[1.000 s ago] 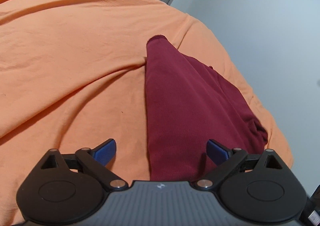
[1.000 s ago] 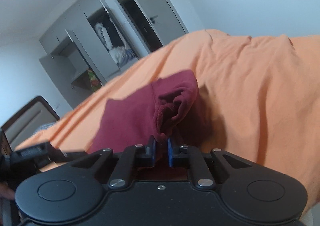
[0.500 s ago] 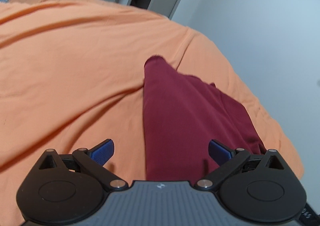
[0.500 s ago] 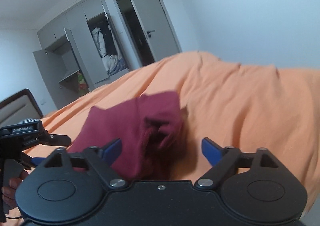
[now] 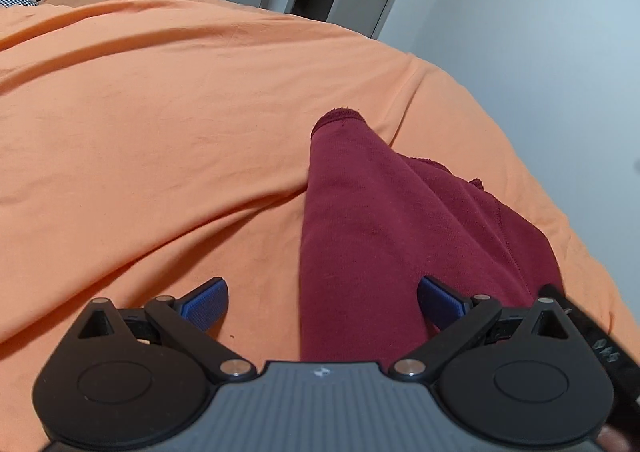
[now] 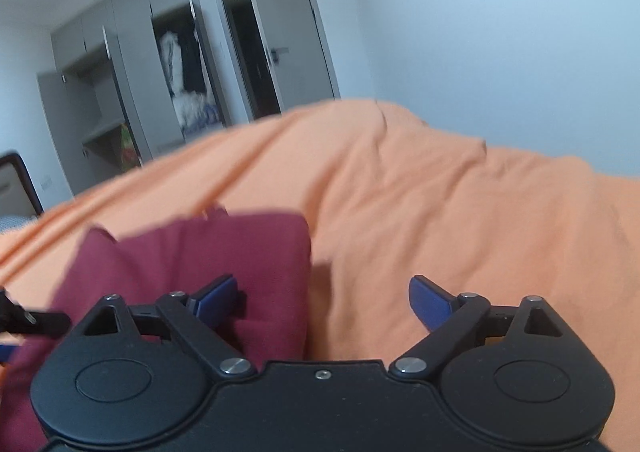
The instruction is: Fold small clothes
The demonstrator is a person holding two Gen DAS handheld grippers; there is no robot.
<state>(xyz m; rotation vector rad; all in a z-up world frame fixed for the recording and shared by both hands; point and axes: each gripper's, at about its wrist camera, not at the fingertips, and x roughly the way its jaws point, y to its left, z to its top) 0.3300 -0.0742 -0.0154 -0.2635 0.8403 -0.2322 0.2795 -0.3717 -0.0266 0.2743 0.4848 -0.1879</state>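
A dark red garment (image 5: 384, 228) lies folded lengthwise on the orange bed sheet (image 5: 160, 123), narrow end pointing away. My left gripper (image 5: 322, 302) hovers open over its near end, with the left finger over bare sheet and the right finger over the cloth. In the right wrist view the same red garment (image 6: 208, 252) lies flat at the lower left. My right gripper (image 6: 324, 296) is open above its right edge, holding nothing. The view is blurred by motion.
The orange sheet (image 6: 460, 219) covers the whole bed and drops off at the right edge beside a white wall (image 5: 540, 31). An open grey wardrobe (image 6: 176, 75) with clothes inside stands beyond the bed. A dark headboard (image 6: 16, 179) shows at far left.
My right gripper opened and let go of the bunched red cloth, which now lies flat. Both grippers tilted up and drew back a little. The left gripper stayed open.
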